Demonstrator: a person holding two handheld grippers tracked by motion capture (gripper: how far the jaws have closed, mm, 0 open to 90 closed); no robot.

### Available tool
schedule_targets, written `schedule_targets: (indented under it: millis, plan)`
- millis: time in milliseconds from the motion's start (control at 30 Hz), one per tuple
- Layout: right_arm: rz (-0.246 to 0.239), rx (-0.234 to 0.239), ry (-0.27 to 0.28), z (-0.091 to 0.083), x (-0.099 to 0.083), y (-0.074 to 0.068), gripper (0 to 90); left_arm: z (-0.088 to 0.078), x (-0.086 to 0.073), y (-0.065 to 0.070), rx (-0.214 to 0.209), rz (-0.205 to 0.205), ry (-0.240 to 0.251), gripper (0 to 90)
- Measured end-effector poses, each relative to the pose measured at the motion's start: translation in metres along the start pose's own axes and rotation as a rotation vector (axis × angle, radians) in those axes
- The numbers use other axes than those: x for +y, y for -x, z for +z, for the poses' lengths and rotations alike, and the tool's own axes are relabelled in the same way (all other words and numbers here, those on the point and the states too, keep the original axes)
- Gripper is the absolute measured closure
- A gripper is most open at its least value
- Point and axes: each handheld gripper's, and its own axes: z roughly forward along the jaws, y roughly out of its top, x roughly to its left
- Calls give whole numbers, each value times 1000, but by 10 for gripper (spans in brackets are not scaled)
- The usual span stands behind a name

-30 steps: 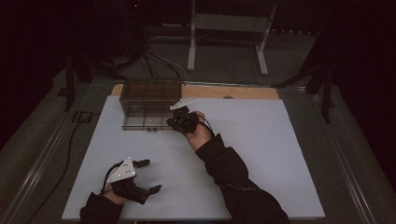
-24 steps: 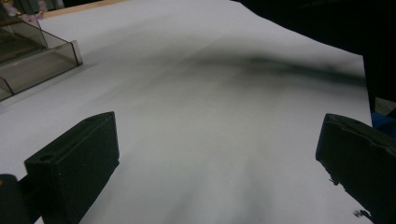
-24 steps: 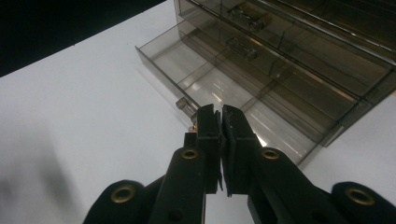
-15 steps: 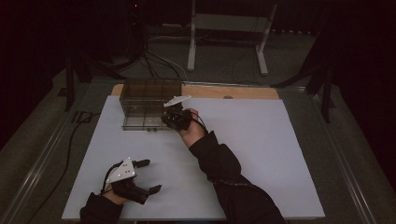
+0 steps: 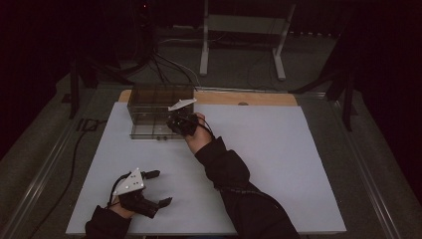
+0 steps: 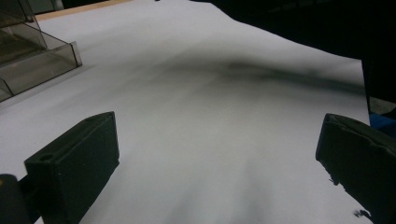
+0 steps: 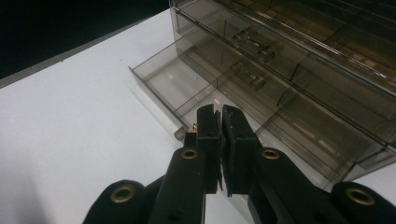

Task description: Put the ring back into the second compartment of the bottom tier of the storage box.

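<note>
A smoky clear drawer box (image 5: pixel 149 107) stands at the back left of the white table top (image 5: pixel 278 164). Its bottom drawer (image 7: pixel 177 79) is pulled out a little, with a small knob (image 7: pixel 179 133) on its front. My right gripper (image 5: pixel 172 124) is at the front right of the box, jaws shut. In the right gripper view its tips (image 7: pixel 219 116) sit just over the drawer's front wall, and I see nothing between them. My left gripper (image 5: pixel 160 188) rests near the table's front left, jaws wide open (image 6: pixel 217 168) over bare table.
A corner of the box (image 6: pixel 28 60) lies up and left of the left gripper. A wooden strip (image 5: pixel 249 98) runs along the table's back edge. Cables (image 5: pixel 84 134) trail off the left side, and a white stand (image 5: pixel 239 30) is behind the table.
My right gripper has slid a little to the left along the front of the box, staying shut. The left gripper has not moved.
</note>
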Motion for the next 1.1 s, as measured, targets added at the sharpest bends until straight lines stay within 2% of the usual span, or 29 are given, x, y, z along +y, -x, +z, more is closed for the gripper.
schedule_targets:
  millis: [367,500,667,1000,1033,1067,1100]
  plan:
    - [27,-20,-2,18,1,3,864,-1,-1,-1,2,-6,3,5]
    - [63,-37,18,26,1,8,863,-1,0,-1,-1,-4,4,6]
    - [75,-49,11,33,0,10,863,0,0,0,-3,0,7,6]
    - [47,-63,25,43,7,7,855,0,0,1,-6,0,10,6]
    - [45,-58,29,44,7,6,798,0,0,0,-6,0,9,6]
    - [47,-49,45,45,8,5,645,0,0,0,-6,0,7,6]
    - [52,-38,54,46,8,5,595,0,-1,0,-6,-2,7,6]
